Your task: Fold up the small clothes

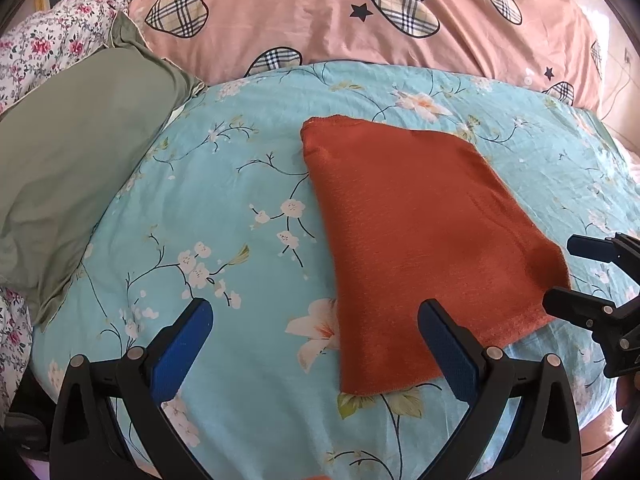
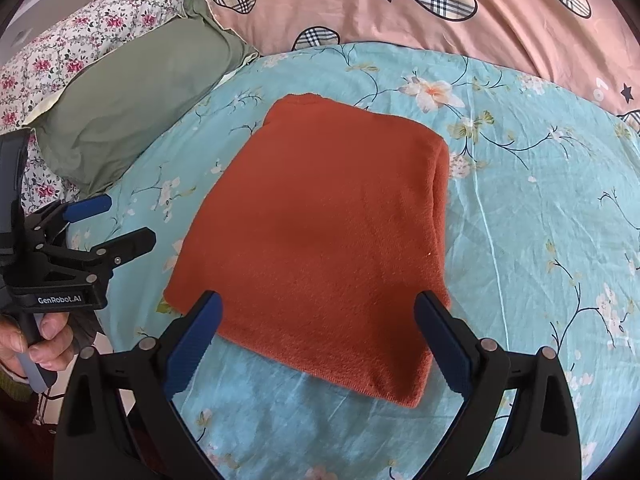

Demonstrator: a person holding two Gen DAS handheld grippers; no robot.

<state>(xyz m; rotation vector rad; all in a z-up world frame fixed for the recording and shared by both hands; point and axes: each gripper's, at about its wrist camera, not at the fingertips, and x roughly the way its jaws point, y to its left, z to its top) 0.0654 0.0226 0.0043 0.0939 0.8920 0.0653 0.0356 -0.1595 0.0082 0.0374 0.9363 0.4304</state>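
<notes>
The rust-orange cloth (image 2: 320,232) is lying flat on the blue flowered bedspread (image 2: 540,208), already folded into a rough rectangle with the doubled layers showing along its 3 o'clock edge in the right wrist view. In the left wrist view the same cloth (image 1: 420,232) sits off to about 2 o'clock from the middle.

The right gripper (image 2: 318,312) has its tongs spread wide apart, hovering over the near edge of the cloth and holding nothing. The left gripper (image 1: 316,320) is wide open too, with one blue finger over the bedspread and the other over the cloth's near left part, not clamped on anything. You can see it from the side at 9 o'clock in the right wrist view, just beside the cloth's left edge, with a hand (image 2: 36,340) on its handle.

A green pillow (image 1: 72,184) lies at 10 o'clock, and a pink blanket (image 1: 360,40) with plaid hearts is at 12 o'clock.
</notes>
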